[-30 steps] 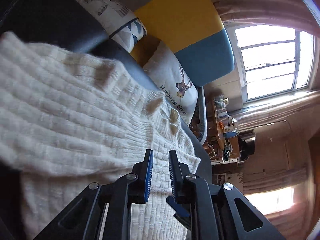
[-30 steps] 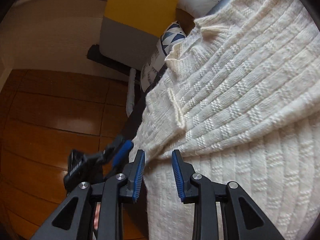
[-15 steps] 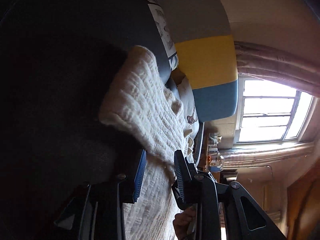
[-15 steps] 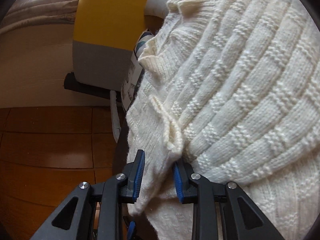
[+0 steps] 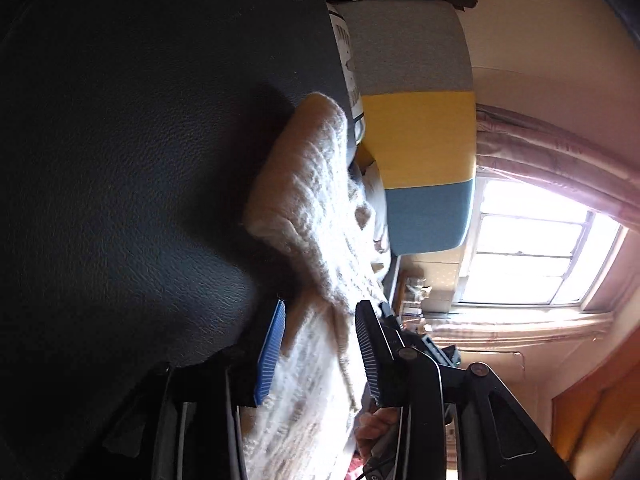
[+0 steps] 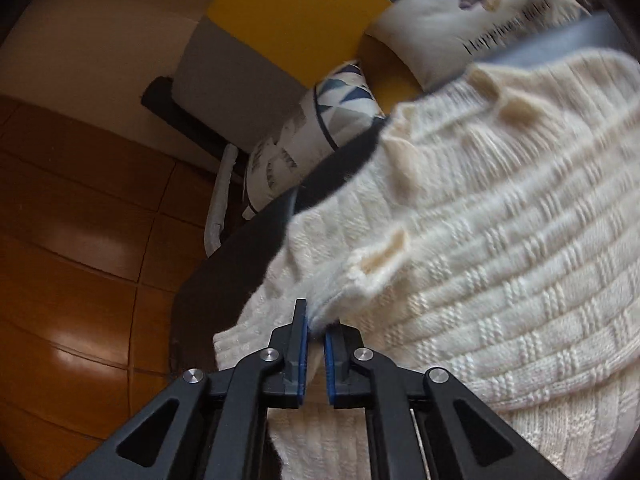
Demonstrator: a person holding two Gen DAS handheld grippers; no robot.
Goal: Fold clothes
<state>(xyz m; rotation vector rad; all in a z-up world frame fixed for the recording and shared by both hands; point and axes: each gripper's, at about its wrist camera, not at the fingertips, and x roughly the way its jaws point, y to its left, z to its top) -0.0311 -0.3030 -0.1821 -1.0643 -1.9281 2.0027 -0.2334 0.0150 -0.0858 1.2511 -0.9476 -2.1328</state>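
Right wrist view shows the cream sweater (image 6: 480,240) on the dark sofa (image 6: 224,276), its folded edge now pinched in the right tool (image 6: 316,334), which gaped half a second ago. Left tool (image 5: 320,344) stays spread around the knit, so I judge only one side is ready to lift

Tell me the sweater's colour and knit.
Cream sweater, blocky ribbed knit; clearest in the right wrist view.

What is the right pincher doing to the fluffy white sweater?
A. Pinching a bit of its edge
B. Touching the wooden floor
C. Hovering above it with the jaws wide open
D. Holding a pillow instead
A: in the right wrist view the right gripper has its jaws nearly closed on a bunched bit of the cream knit sweater edge.
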